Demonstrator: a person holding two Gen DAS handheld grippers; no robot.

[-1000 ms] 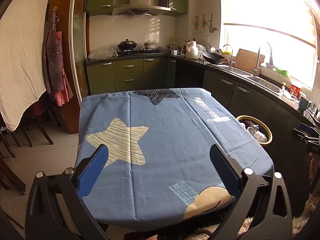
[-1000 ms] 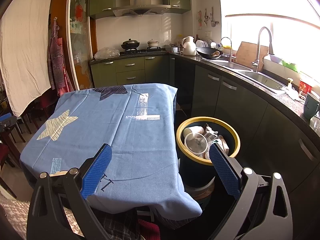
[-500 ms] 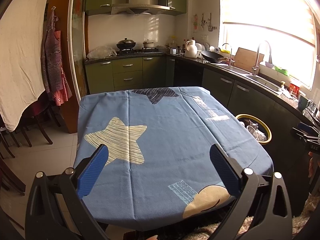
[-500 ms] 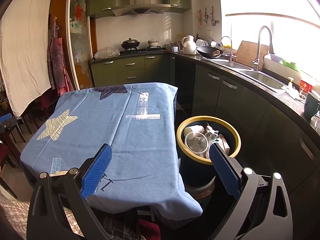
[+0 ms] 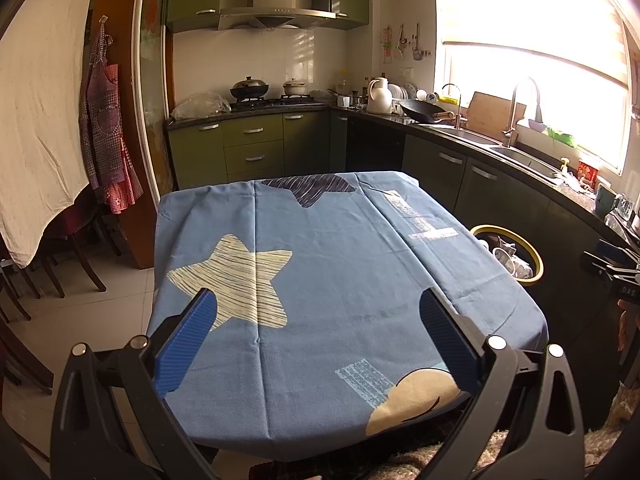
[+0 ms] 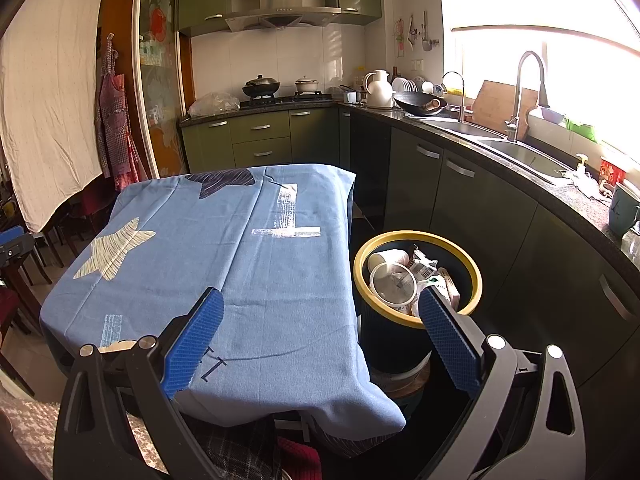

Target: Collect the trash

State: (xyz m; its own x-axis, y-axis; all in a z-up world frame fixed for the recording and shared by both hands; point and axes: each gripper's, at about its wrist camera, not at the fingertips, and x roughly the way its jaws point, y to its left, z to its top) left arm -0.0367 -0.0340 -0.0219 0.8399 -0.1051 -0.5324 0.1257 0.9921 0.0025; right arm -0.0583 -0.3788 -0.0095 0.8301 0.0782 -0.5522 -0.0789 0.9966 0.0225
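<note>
A dark trash bin with a yellow rim point(image 6: 476, 276) stands on the floor right of the table; it also shows in the left wrist view point(image 5: 536, 264). It holds paper cups point(image 6: 390, 258), a clear lid and wrappers. The table wears a blue cloth with star prints point(image 5: 320, 264), also in the right wrist view point(image 6: 240, 260); no loose trash shows on it. My left gripper point(image 5: 316, 300) is open and empty above the table's near edge. My right gripper point(image 6: 320, 300) is open and empty, above the table's right edge and the bin.
Green cabinets and a dark counter point(image 6: 500, 168) with a sink point(image 6: 520, 156) and dishes run along the back and right. A stove with pots point(image 5: 256, 92) is at the back. Chairs point(image 5: 72, 248) and a hanging white sheet are at left. The aisle by the bin is narrow.
Both views shift only slightly; the left gripper has tilted up a little. Both grippers stay open and empty.
</note>
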